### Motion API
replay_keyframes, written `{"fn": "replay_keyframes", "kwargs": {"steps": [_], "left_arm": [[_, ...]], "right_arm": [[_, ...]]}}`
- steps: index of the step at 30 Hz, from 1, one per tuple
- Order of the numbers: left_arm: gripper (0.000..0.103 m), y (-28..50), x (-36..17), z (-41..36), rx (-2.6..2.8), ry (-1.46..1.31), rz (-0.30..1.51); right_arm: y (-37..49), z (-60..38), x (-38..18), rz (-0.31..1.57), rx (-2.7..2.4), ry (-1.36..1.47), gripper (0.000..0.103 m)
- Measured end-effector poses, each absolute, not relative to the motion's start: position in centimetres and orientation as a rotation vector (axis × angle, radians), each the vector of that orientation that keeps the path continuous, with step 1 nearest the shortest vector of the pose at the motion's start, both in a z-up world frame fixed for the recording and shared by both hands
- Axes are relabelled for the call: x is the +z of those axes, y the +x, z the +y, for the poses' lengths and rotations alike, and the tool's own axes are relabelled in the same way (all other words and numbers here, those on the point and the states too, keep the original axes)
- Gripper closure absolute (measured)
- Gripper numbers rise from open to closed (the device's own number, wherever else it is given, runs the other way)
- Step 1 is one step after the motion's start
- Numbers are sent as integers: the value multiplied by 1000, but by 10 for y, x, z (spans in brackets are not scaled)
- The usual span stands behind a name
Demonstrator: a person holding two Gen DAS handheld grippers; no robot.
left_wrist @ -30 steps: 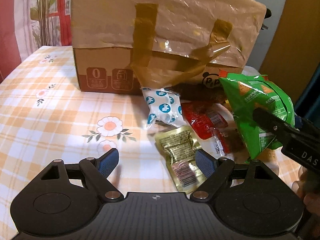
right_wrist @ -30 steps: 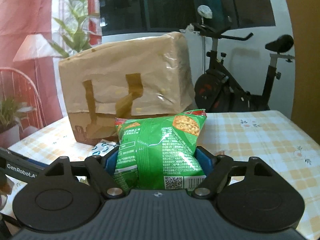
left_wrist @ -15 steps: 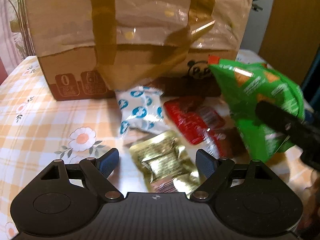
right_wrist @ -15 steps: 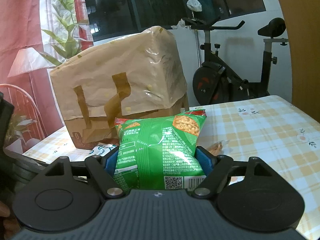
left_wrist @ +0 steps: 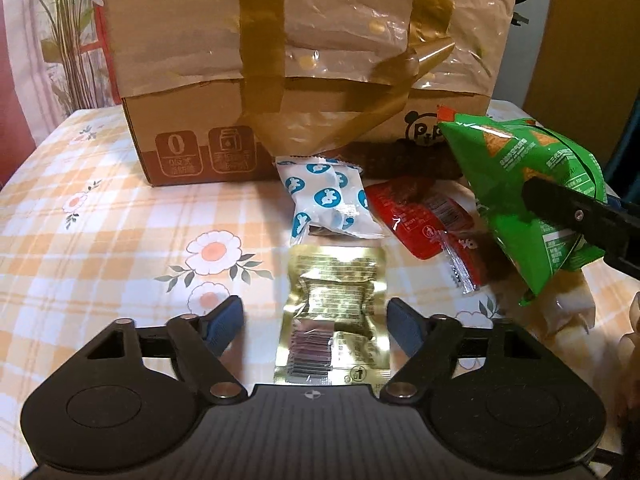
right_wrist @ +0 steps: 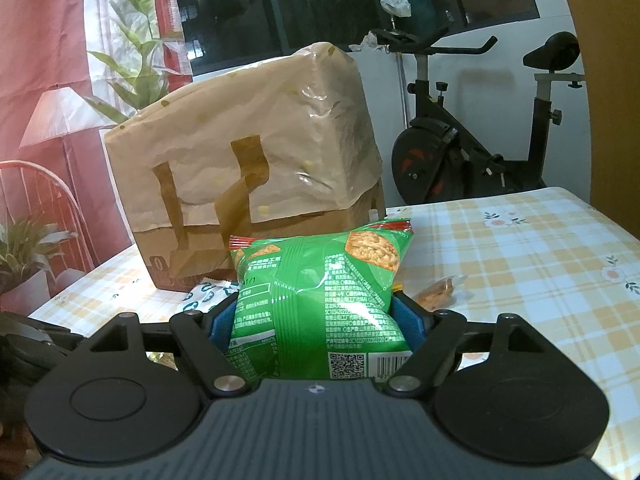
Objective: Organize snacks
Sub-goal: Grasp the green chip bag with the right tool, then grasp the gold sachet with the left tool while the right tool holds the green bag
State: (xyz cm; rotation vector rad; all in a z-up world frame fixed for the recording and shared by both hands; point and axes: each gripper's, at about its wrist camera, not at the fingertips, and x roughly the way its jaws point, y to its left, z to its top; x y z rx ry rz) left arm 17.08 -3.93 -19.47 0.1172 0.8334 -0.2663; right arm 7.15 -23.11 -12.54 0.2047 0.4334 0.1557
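Left wrist view: left tool [left_wrist: 314, 322] wide apart, holding nothing, low over the worktop [left_wrist: 100, 240]; gold foil pouch [left_wrist: 336, 316] lies flat right between the fingers and just ahead. Looks light, thin, slick foil, likely to slide if pinched flat, so I'd take it by an edge seam. Only a barcode and a bin symbol readable on it. Ahead of the tool: white-and-blue packet [left_wrist: 328, 200], red packets [left_wrist: 424, 216] to the right of it, both soft and light by the look. Beyond them the cardboard box [left_wrist: 192, 148] with a paper bag [left_wrist: 312, 24] pulled over it; box shows a "0" icon and a panda logo, other print too small. Far right: green cracker bag [left_wrist: 524, 188] up off the worktop in the other tool. Right wrist view: right tool [right_wrist: 320, 320] clamped on the green cracker bag [right_wrist: 320, 300] across its lower body. Bag is puffy, air-filled, light; crackers probably brittle, so gentle squeeze. QR code, barcode and Chinese print visible, brand not legible. Box directly ahead.
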Motion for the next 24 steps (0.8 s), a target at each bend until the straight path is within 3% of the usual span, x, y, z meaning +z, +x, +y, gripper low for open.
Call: {"fn": "replay_keyframes", "kwargs": {"steps": [9, 10, 12, 15, 24], "left_arm": [[28, 174, -197, -46, -269, 130, 803], [30, 174, -196, -46, -269, 130, 804], [45, 172, -195, -45, -273, 123, 802], [50, 168, -191, -39, -320, 72, 803], [53, 154, -180, -32, -333, 49, 758]], "right_arm": [[73, -230, -126, 439, 163, 203, 23], [73, -230, -126, 438, 163, 204, 23], [73, -230, -126, 439, 163, 206, 23], [74, -230, -127, 441, 163, 208, 23], [74, -229, -127, 442, 163, 208, 23]]}}
